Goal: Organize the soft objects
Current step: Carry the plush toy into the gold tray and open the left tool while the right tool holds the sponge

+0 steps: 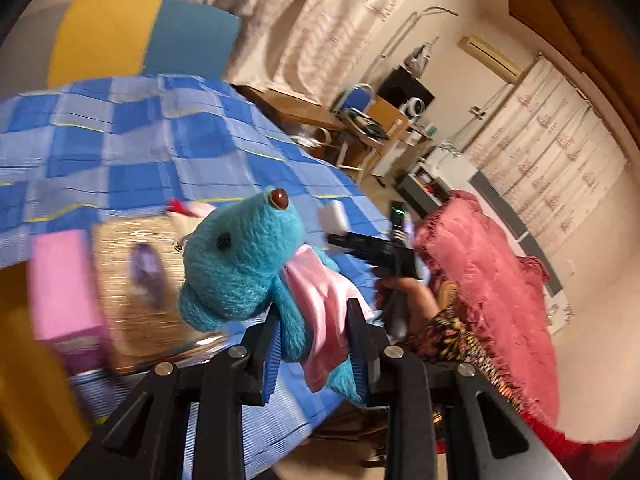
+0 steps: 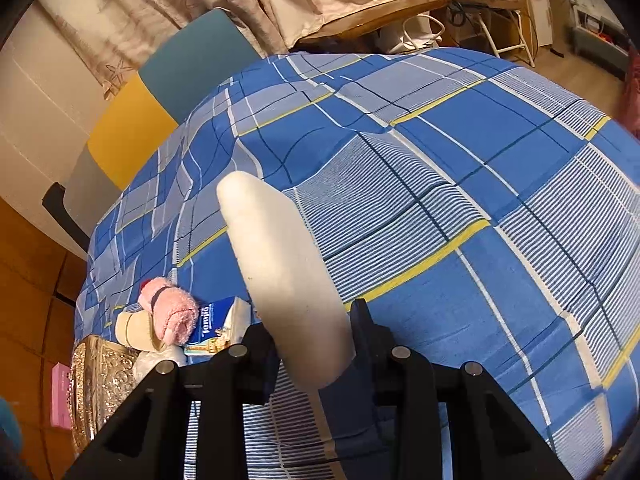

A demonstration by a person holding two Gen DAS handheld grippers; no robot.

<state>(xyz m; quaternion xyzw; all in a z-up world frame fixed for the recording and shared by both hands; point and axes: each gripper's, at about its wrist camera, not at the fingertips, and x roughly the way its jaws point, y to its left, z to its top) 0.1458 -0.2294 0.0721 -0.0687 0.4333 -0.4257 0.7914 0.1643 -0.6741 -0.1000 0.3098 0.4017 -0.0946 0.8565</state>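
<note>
Two tools pinching: left tool (image 1: 316,344) turquoise plush (image 1: 240,264), pink scarf; right tool (image 2: 316,340) white sponge (image 2: 280,264).

Warm, yellowish indoor light fills both views, moderately bright, with no single source in sight. In the left wrist view motion blur smears the checked bedspread (image 1: 132,140) and the pink box (image 1: 64,284) to its left, while the blue plush toy (image 1: 240,256) stays fairly sharp. The right wrist view is crisp; the white pad (image 2: 280,268) casts a soft shadow on the bedspread (image 2: 460,184) below it. Fisheye bending curves straight lines, and dark vignetting rounds off every corner.
</note>
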